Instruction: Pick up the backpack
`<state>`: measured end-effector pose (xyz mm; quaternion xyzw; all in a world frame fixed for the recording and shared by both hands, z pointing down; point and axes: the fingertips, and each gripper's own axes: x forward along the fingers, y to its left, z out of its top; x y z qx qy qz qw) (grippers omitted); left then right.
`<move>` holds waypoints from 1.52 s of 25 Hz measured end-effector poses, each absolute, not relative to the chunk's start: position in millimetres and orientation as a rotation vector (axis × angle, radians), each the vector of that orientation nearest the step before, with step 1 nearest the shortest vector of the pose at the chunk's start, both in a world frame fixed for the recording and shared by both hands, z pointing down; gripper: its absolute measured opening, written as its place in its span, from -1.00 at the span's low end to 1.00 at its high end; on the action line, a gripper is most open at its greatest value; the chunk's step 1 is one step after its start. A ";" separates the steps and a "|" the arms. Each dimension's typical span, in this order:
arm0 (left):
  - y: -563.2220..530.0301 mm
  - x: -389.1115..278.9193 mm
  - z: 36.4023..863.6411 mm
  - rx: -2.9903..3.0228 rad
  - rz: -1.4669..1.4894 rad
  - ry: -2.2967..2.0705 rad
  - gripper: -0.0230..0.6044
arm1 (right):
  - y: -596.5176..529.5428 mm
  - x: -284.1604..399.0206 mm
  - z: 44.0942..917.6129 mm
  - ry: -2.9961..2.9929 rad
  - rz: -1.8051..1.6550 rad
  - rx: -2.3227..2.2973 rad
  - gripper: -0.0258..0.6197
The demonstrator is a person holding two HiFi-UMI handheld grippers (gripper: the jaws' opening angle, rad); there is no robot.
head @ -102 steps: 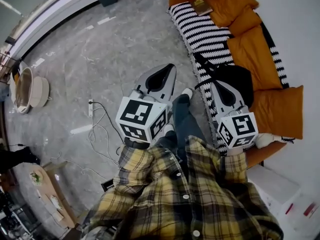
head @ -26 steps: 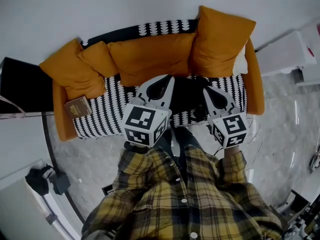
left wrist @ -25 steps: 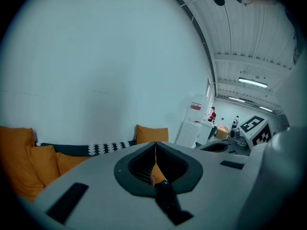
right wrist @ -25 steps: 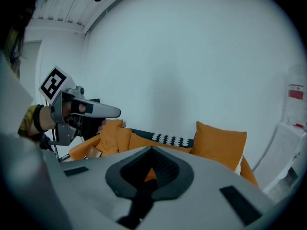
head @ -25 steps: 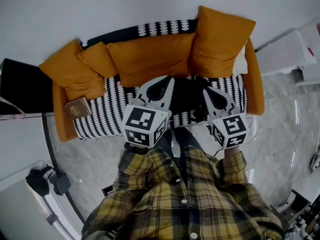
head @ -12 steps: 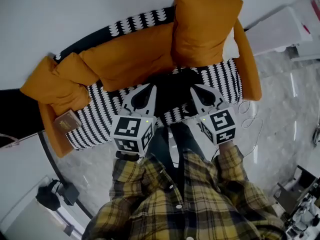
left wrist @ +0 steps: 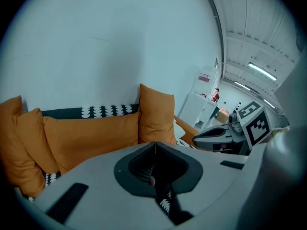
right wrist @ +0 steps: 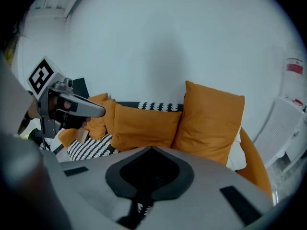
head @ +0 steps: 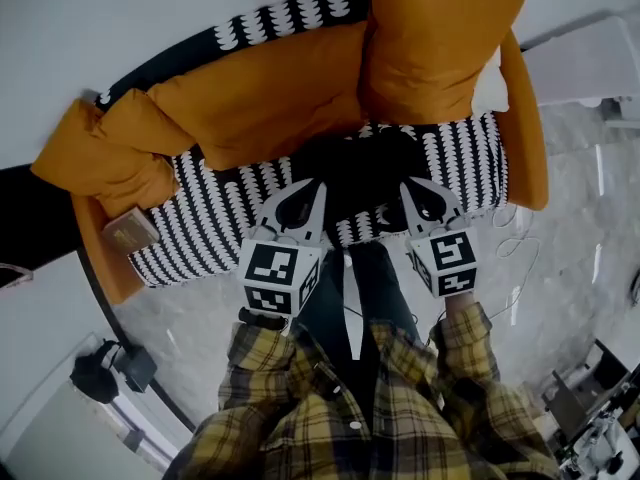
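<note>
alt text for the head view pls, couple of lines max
Seen from above, a person in a yellow plaid shirt points the left gripper and right gripper at a black backpack lying on an orange sofa with a black-and-white patterned cover. Orange cushions line the sofa's back.

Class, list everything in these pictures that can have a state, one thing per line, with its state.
left gripper: fingers shut, holding nothing.
right gripper: fingers shut, holding nothing.
backpack: resting on the sofa seat, not gripped.
book: closed, lying flat at the sofa's end.
tall cushion: propped upright against the backrest.
</note>
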<state>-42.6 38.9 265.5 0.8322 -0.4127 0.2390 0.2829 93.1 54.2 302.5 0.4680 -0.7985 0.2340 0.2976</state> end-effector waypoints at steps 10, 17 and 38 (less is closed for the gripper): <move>54.9 -18.6 342.2 2.178 0.651 -1.054 -0.86 | 62.0 115.9 375.7 -2.065 0.671 1.220 -0.87; 67.3 -9.8 394.7 2.119 0.718 -1.054 -0.86 | 66.6 129.9 416.6 -2.038 0.692 1.184 -0.87; 74.3 -57.0 450.5 1.986 0.821 -1.118 -0.27 | 58.4 136.9 449.0 -1.996 0.705 1.261 -0.31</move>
